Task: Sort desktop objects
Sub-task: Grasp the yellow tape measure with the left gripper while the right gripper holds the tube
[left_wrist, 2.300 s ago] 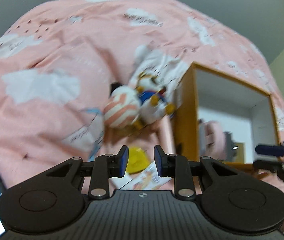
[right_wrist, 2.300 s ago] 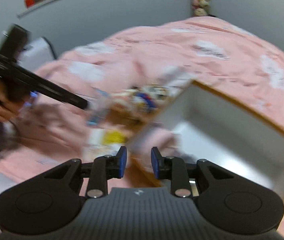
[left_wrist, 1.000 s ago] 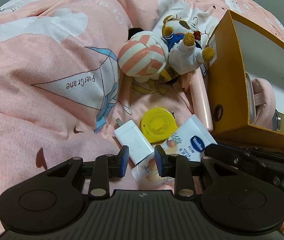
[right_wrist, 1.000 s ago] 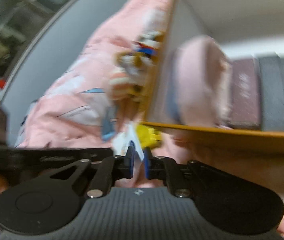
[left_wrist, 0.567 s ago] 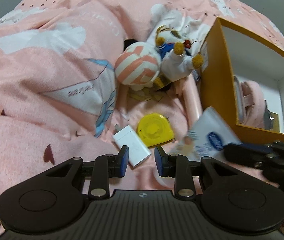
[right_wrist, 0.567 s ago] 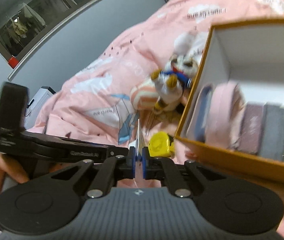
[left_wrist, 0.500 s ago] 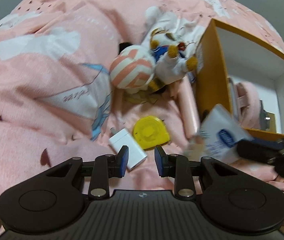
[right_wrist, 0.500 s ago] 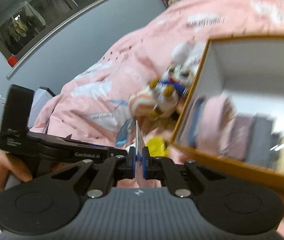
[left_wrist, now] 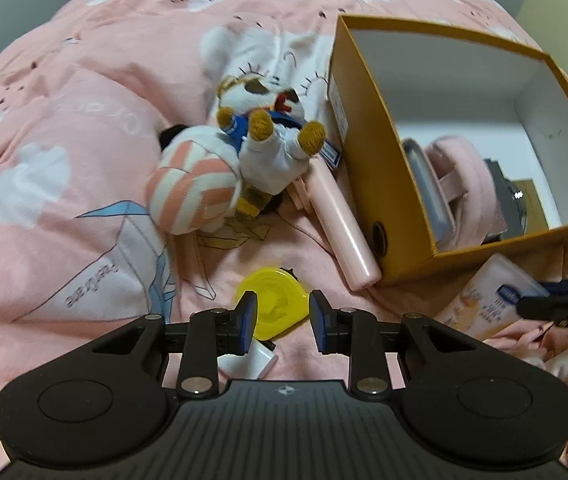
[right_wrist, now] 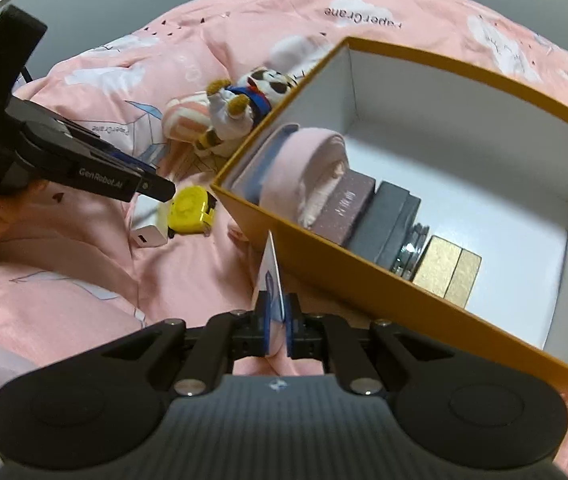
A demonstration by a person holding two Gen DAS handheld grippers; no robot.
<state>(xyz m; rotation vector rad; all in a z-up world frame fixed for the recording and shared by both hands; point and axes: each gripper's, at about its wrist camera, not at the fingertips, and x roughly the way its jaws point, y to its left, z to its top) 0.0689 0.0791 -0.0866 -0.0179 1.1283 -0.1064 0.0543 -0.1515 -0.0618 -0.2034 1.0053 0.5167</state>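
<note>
Left wrist view: your left gripper [left_wrist: 282,320] hangs spread, gripping nothing, over the yellow tape measure [left_wrist: 274,306] and white charger [left_wrist: 248,362] on the pink duvet [left_wrist: 44,160].

Right wrist view: your right gripper [right_wrist: 275,330], jaws easing apart, pinches the lotion tube [right_wrist: 270,276] (seen edge-on) just outside the orange box [right_wrist: 403,304].

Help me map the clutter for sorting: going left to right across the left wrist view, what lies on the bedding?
striped ball → plush toy → yellow tape measure → pink tube → orange box → lotion tube, pinched by the right gripper
</note>
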